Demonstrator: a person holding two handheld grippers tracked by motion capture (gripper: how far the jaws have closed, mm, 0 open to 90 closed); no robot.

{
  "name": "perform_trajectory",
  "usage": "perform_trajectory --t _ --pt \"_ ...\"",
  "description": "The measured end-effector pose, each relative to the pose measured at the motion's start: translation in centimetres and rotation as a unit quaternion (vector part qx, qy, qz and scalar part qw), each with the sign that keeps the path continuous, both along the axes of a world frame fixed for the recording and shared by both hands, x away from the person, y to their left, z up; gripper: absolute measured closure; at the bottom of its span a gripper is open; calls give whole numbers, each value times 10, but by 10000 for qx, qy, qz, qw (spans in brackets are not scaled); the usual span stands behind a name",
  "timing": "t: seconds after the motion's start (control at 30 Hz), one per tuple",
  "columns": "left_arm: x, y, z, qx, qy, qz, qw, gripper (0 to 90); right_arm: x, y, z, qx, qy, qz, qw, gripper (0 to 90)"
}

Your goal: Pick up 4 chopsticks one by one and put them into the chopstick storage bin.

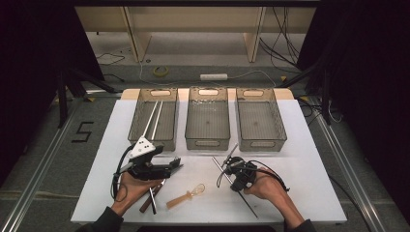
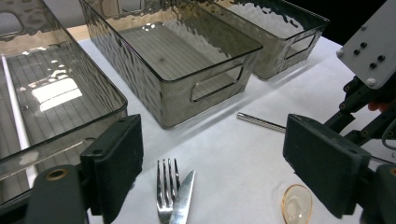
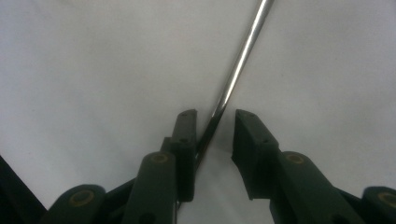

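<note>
We are picking up the metal chopstick [image 3: 236,65] from the white table [image 1: 300,145]: right gripper [image 3: 215,135] straddles it, apparently not pinched yet. Left gripper [image 2: 210,158] hovers wide open. Next, squeeze firmly.

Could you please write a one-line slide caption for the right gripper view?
Right gripper over the white table, a metal chopstick between its not yet closed jaws.

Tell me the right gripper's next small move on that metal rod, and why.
Probably finish closing. The right gripper straddles the metal rod on the white table; the rod lies against one pad while the other pad stands apart, so it isn't clamped yet.
</note>
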State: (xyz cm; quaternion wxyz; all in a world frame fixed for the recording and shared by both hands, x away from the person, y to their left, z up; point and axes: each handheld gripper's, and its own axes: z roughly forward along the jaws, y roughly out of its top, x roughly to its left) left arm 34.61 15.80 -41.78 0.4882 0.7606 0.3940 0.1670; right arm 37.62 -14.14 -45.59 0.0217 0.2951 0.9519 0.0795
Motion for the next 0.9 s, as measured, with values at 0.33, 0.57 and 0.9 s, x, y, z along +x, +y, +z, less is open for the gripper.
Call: perform_trajectory --t 0.33,0.57,0.9 --pt "-4 -1 -4 109 -53 -21 9999 196 0 1 0 -51 -23 90 9999 770" --pt "-5 -3 -4 141 -75 -52 9999 196 0 1 -1 -65 -10 78 9999 806" --pt "-6 -5 -5 198 -49 -94 9997 196 2 2 -1 -120 -8 75 9999 857"
